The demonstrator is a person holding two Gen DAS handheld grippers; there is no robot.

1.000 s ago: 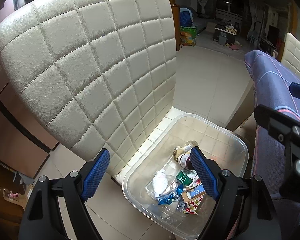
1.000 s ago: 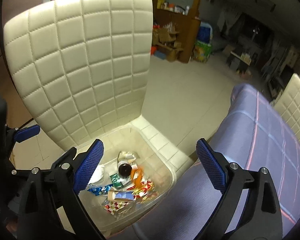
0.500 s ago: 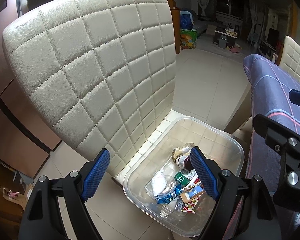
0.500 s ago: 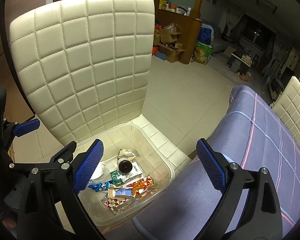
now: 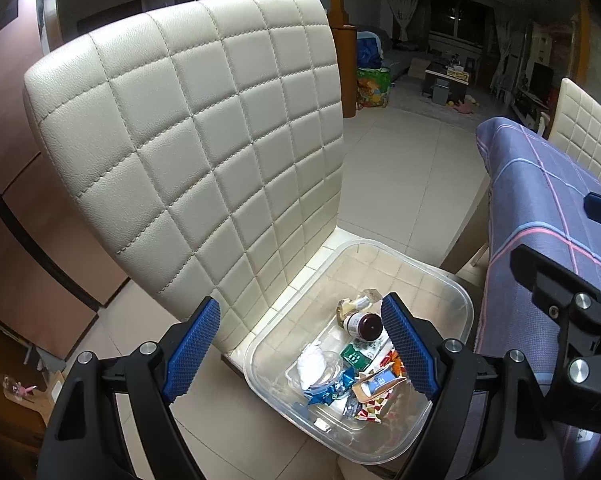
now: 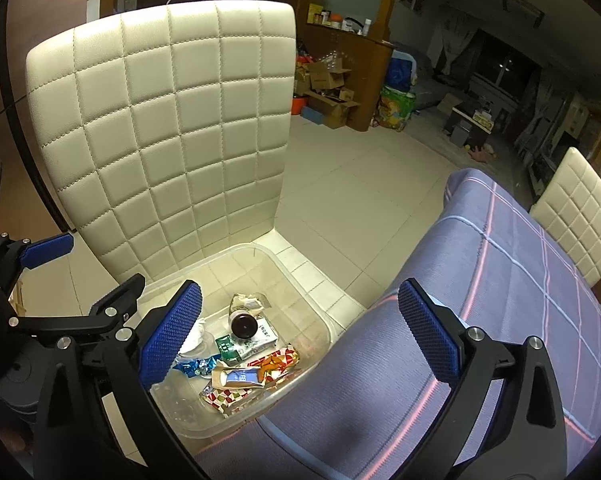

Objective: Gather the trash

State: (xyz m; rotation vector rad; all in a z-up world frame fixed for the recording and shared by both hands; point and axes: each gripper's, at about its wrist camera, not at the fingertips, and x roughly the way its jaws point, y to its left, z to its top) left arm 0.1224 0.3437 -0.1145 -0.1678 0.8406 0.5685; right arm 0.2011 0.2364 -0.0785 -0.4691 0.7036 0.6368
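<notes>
1. Clear plastic rectangular bin (image 5: pixel 456 292) sits on the seat of the cream quilted leather chair (image 5: pixel 204 152), just beside the counter under a purple plaid cloth (image 6: pixel 520 280); probably parked there as the drop point.
2. Trash lies inside the bin: brown bottle (image 5: pixel 362 325), white crumpled tissue (image 5: pixel 310 366), coloured wrappers (image 6: pixel 256 380).
3. Left gripper (image 5: pixel 300 348) and right gripper (image 6: pixel 300 332): both wide open, empty, above the bin.
4. Obstacles: chair back, counter edge flank the bin.

No readable text on the wrappers (image 6: pixel 236 380) in the clear bin (image 6: pixel 324 328).
</notes>
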